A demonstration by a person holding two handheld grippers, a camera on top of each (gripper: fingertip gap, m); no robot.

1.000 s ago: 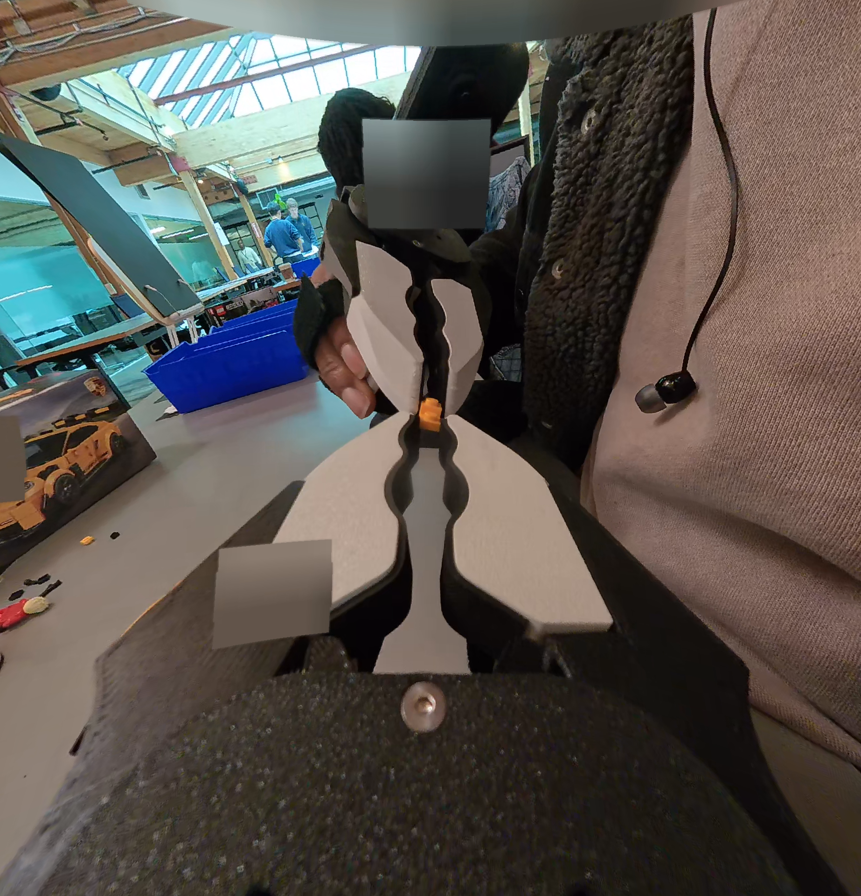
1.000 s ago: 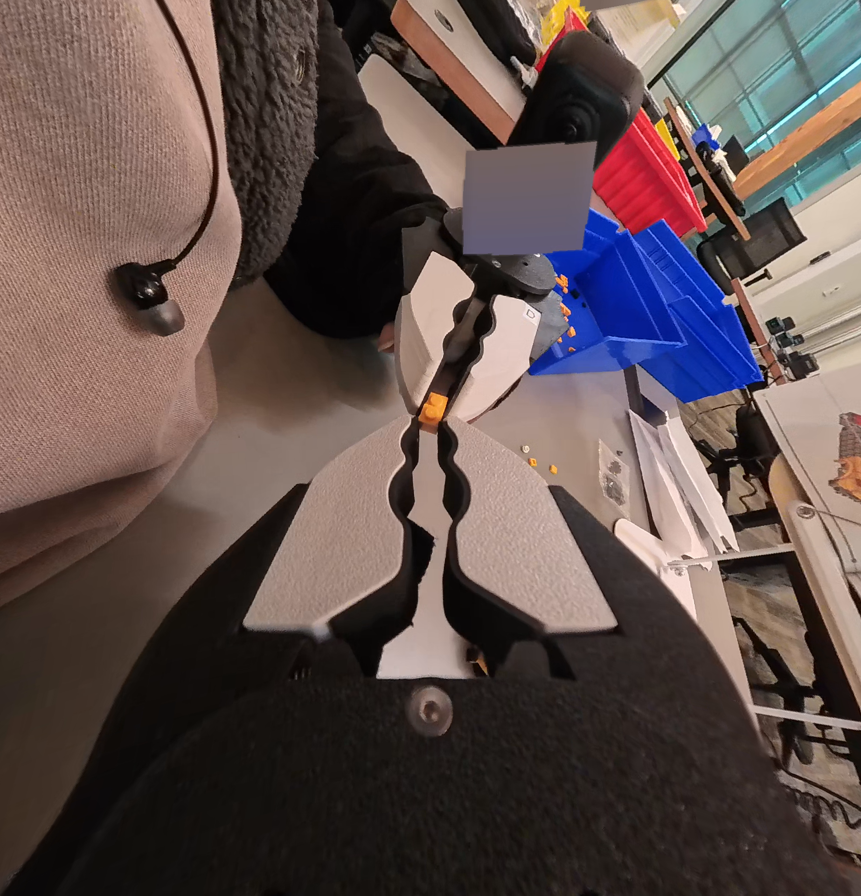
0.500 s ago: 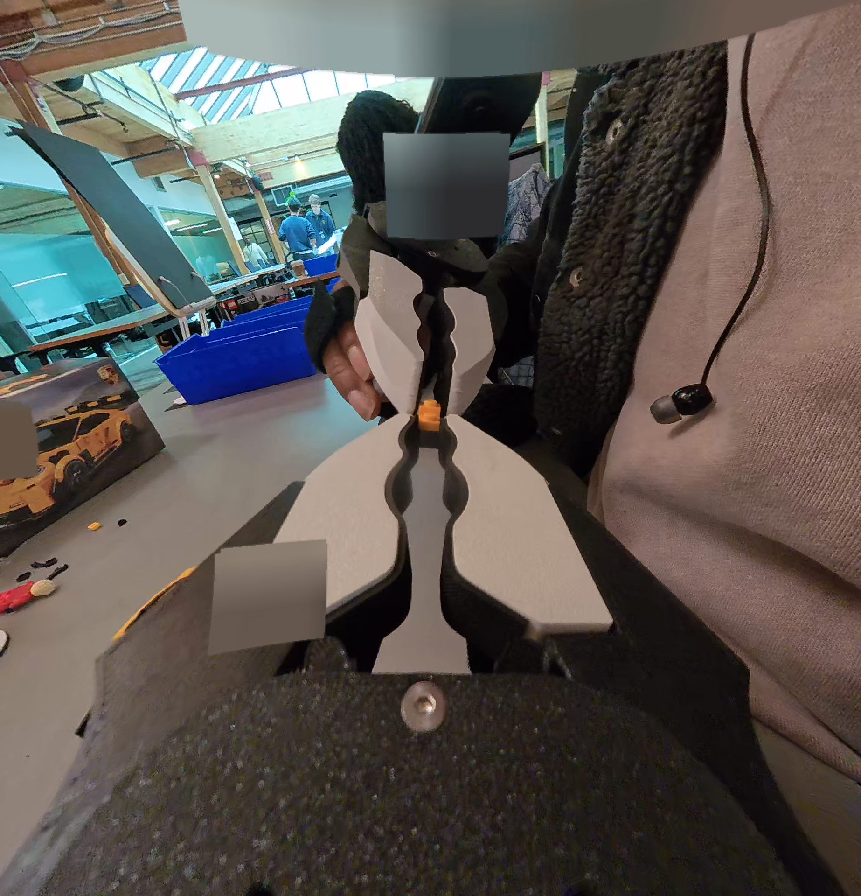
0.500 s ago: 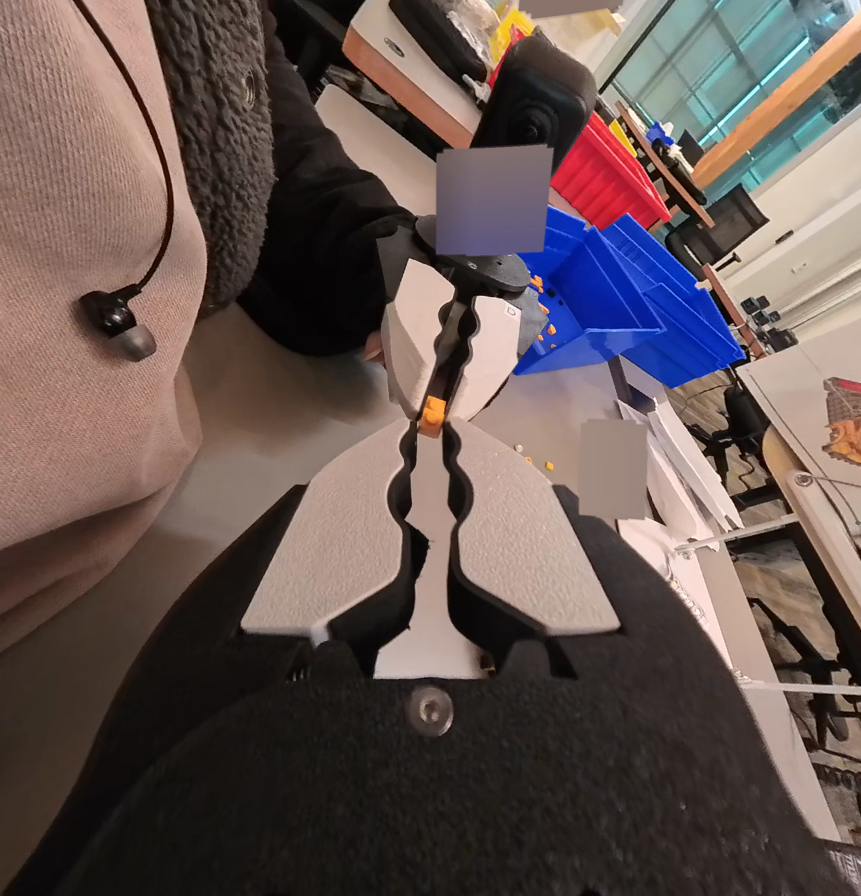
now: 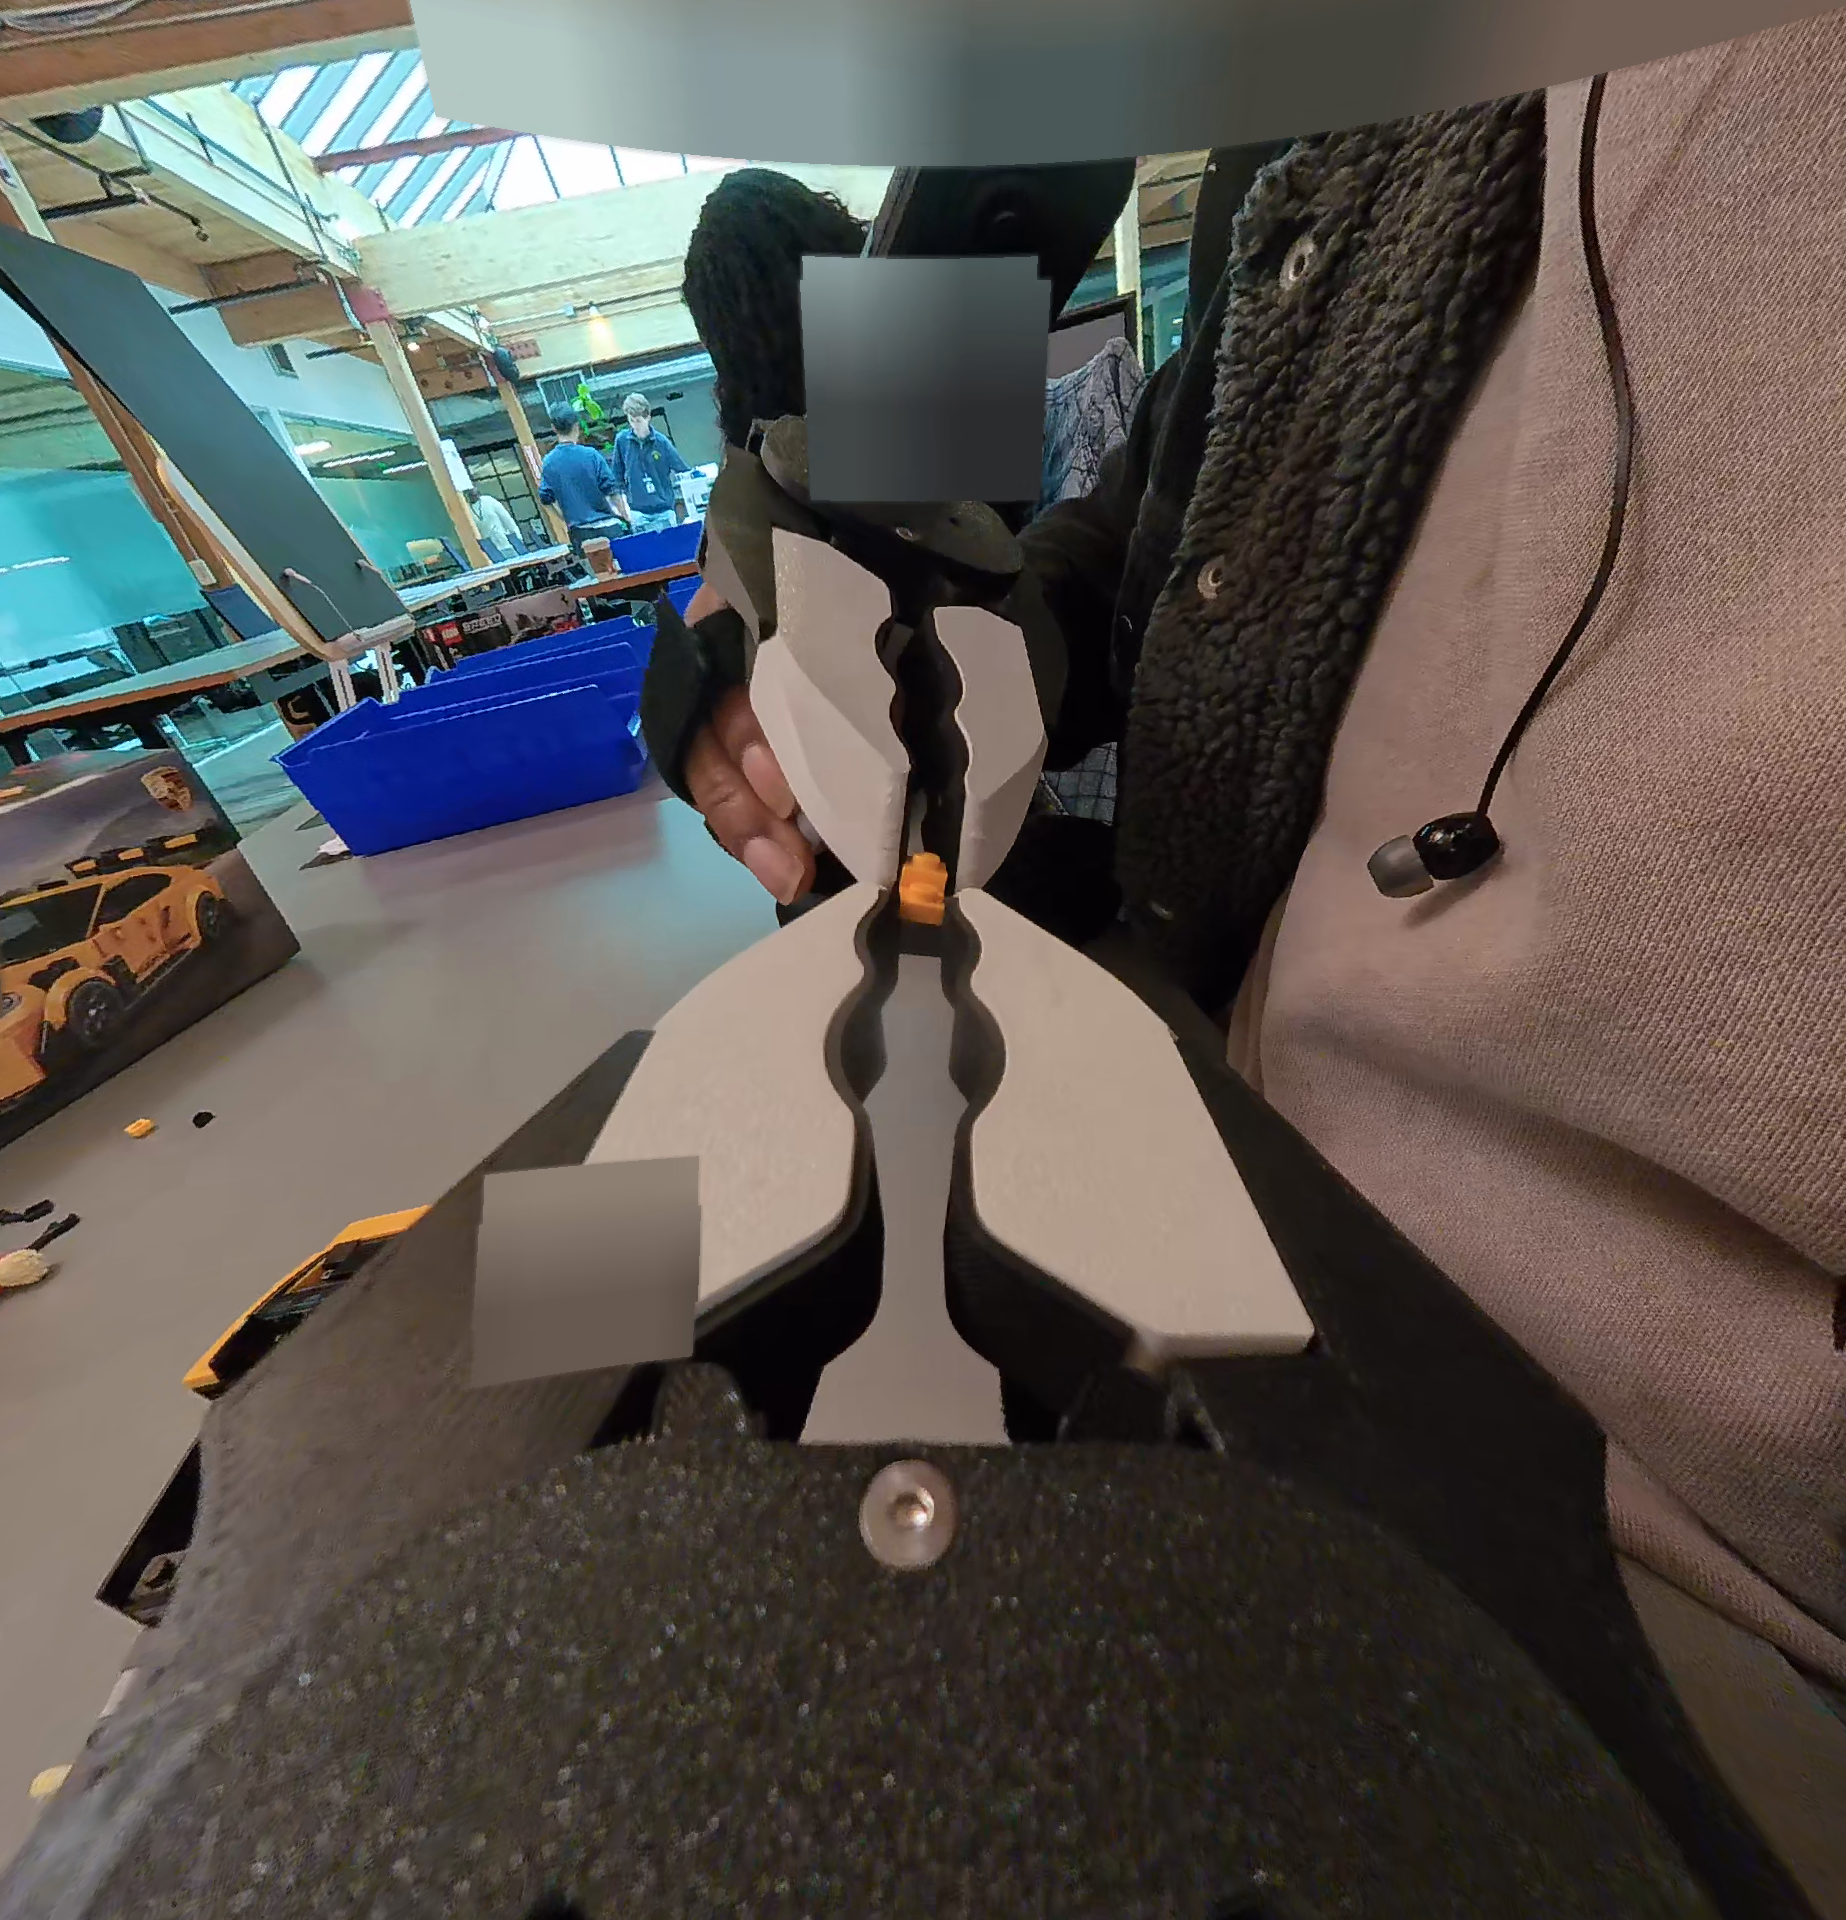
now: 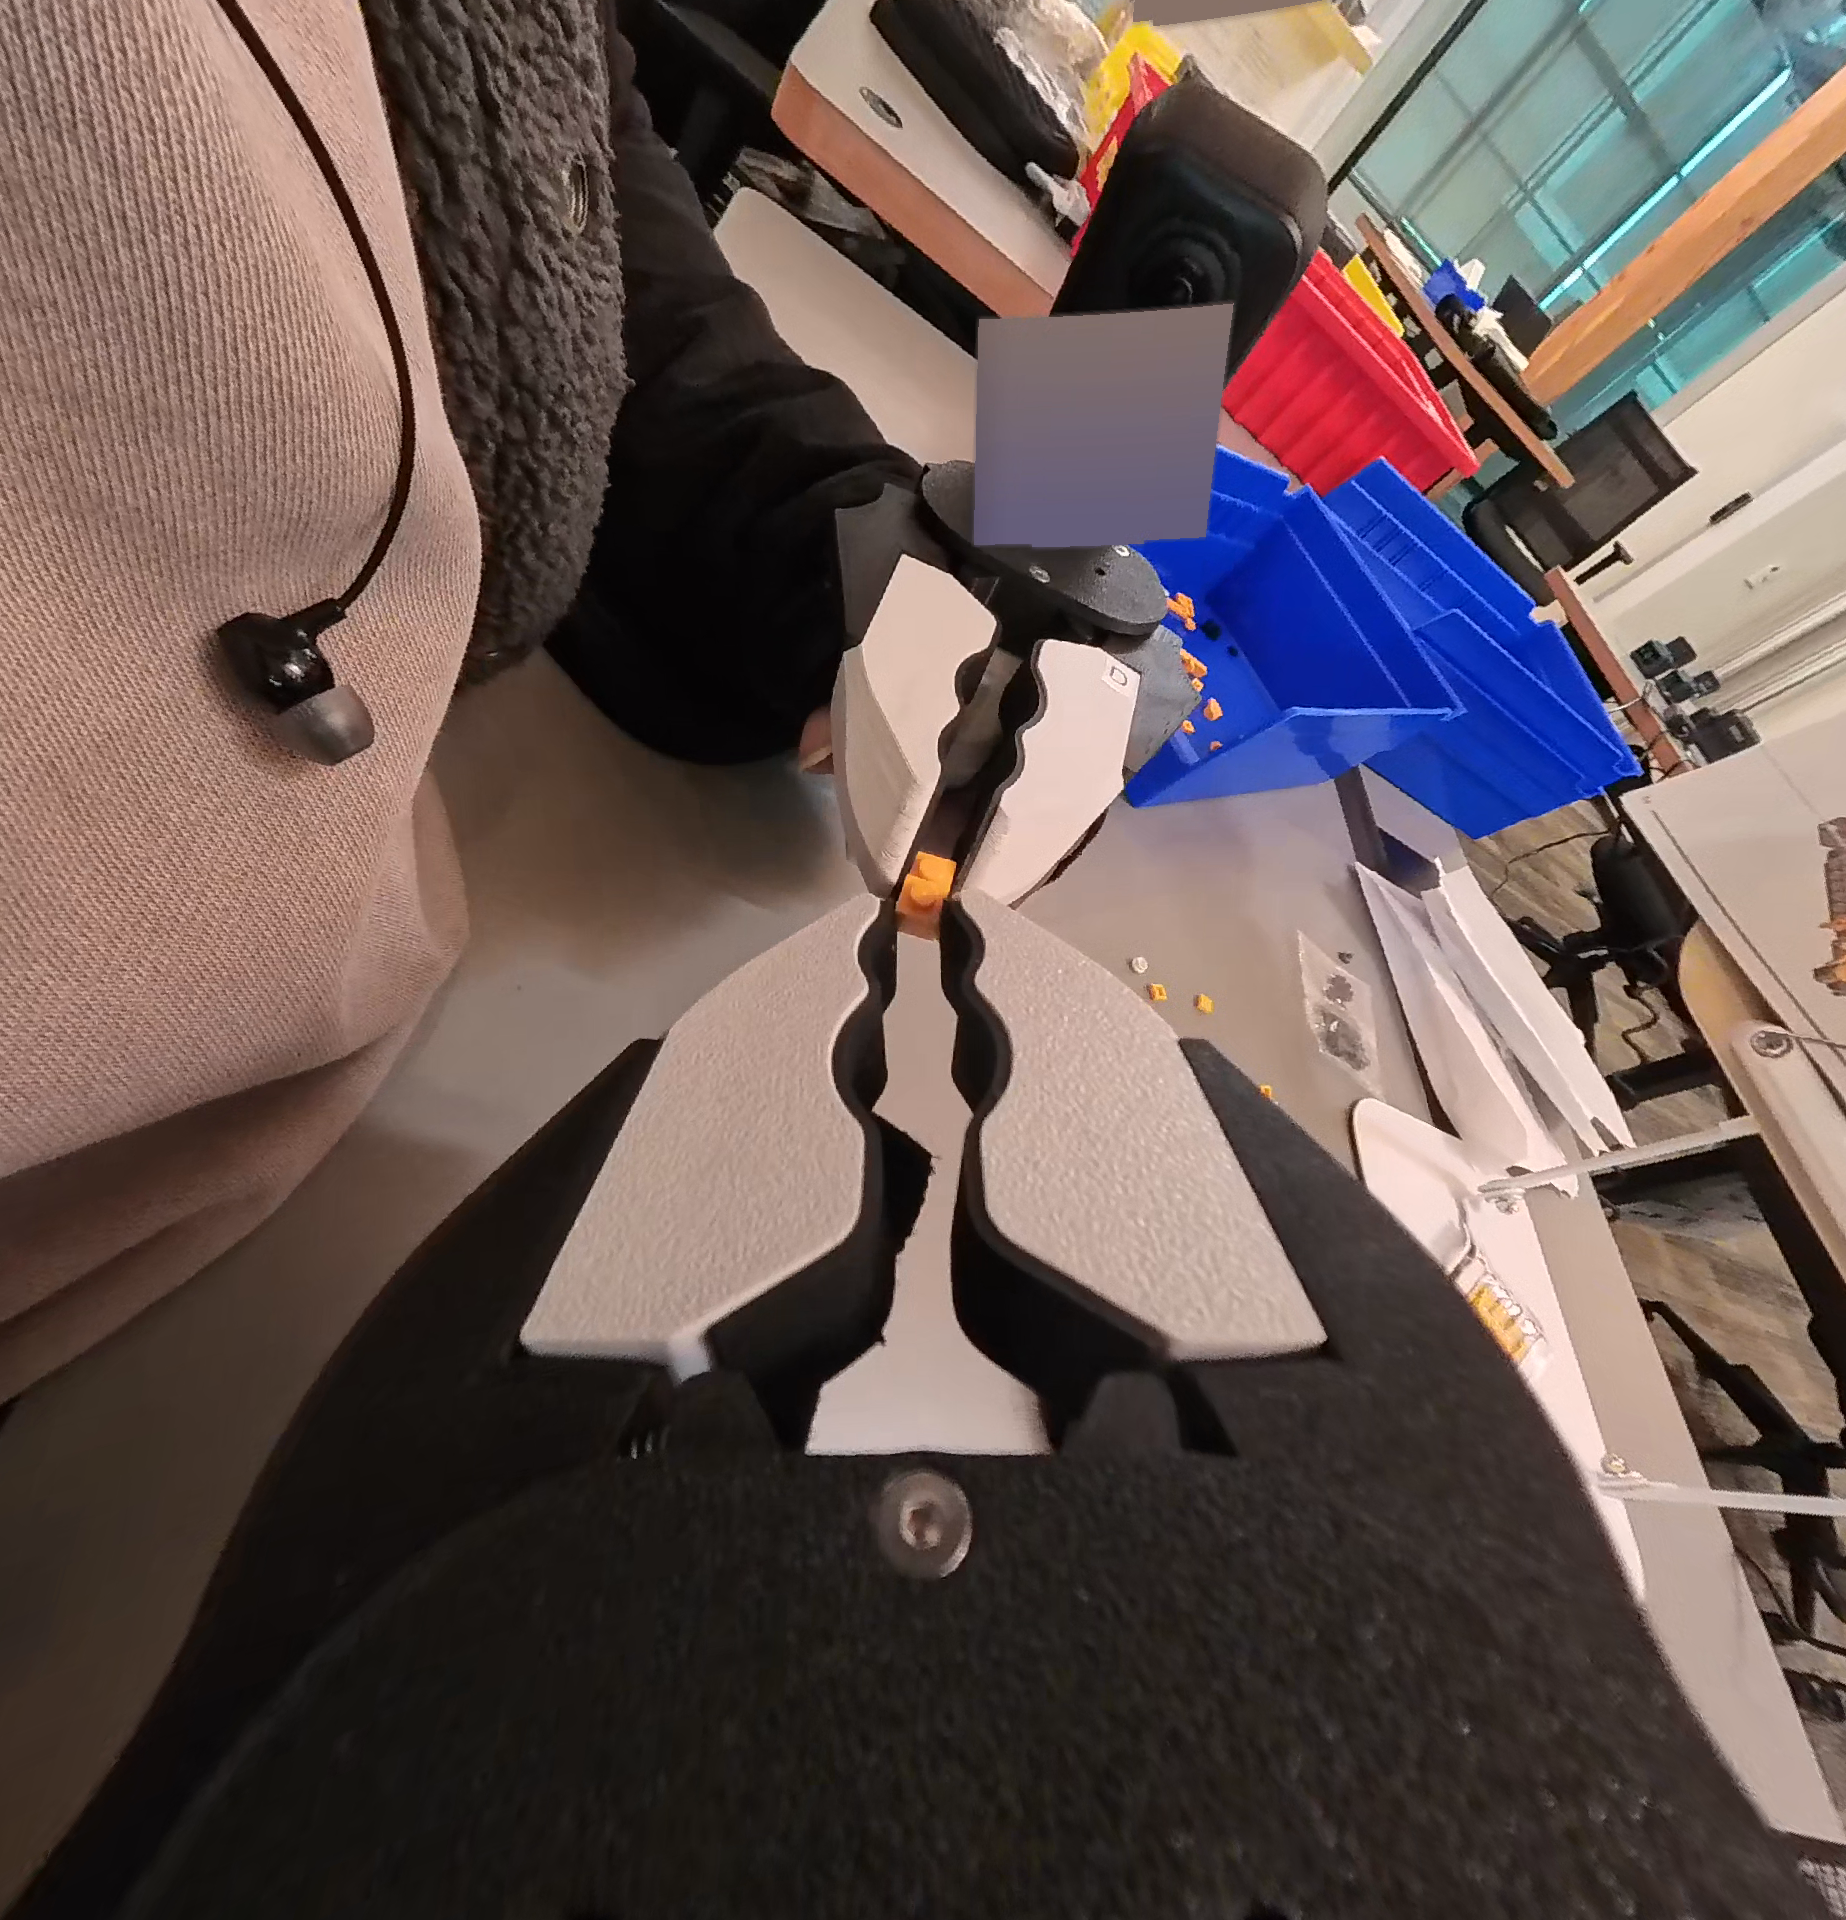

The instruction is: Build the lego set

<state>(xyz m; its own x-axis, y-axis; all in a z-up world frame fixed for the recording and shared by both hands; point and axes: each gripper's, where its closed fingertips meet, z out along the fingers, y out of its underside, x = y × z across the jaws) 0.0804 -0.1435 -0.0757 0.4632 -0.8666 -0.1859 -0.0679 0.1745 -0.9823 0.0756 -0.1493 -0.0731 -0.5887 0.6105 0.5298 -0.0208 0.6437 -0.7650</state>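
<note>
One small orange brick [image 5: 920, 889], studded, pinched

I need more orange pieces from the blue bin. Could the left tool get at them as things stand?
Probably not yet: the left tool is shut on an orange brick, tip to tip with the right tool. The blue bin behind it looks open.

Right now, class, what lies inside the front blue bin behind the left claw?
In the right wrist view, small orange pieces lie scattered in the blue bin. The left claw hides the rest.
</note>
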